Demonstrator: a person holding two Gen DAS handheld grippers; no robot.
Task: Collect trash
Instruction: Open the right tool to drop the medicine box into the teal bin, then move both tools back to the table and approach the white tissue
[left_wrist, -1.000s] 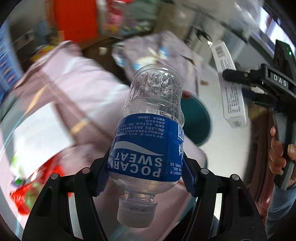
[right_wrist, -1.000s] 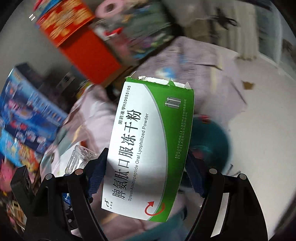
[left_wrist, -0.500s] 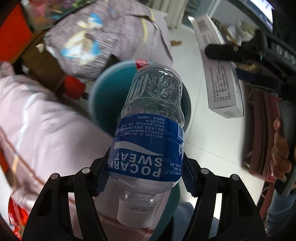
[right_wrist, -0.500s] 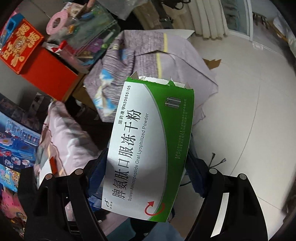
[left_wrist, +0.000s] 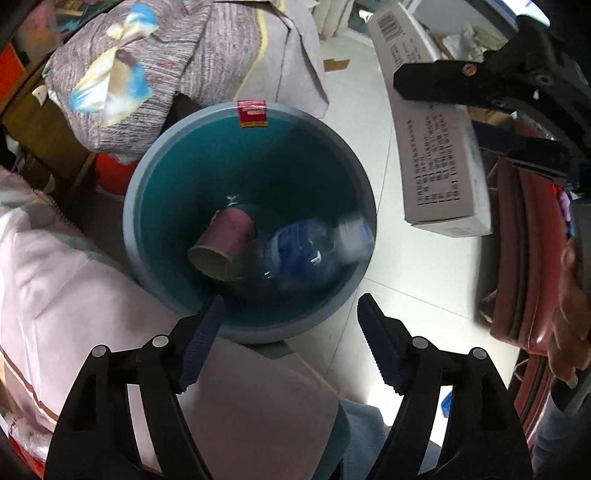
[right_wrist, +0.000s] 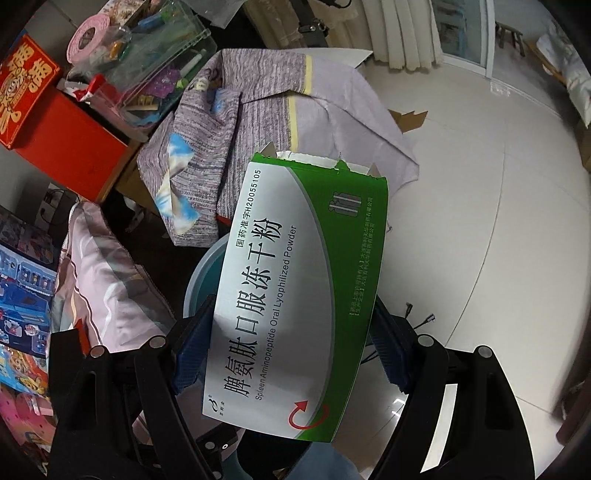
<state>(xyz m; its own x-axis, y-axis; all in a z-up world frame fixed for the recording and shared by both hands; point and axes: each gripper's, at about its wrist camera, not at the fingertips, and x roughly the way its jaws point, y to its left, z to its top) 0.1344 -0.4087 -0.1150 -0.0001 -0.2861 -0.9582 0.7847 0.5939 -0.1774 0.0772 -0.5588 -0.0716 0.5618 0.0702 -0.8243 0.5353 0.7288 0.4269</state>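
Observation:
My left gripper (left_wrist: 290, 332) is open and empty, just above the near rim of a teal bin (left_wrist: 147, 177). Inside the bin lie a blurred blue-labelled plastic bottle (left_wrist: 314, 251) and a pink paper cup (left_wrist: 225, 240) on its side. My right gripper (right_wrist: 291, 343) is shut on a green and white medicine box (right_wrist: 295, 295). The same box (left_wrist: 436, 147) shows in the left wrist view, held to the right of the bin above the floor. The bin's rim (right_wrist: 201, 273) peeks out behind the box in the right wrist view.
A purple knitted blanket (left_wrist: 184, 62) drapes over furniture behind the bin. A pink quilt (left_wrist: 74, 277) lies left of the bin. White tiled floor (right_wrist: 480, 221) spreads to the right. A red box (right_wrist: 66, 133) and a clear bin of clutter (right_wrist: 147, 66) stand at back left.
My left gripper opened and let go of the bottle, which dropped into the bin. Both grippers came closer over the bin; the right one still holds the box.

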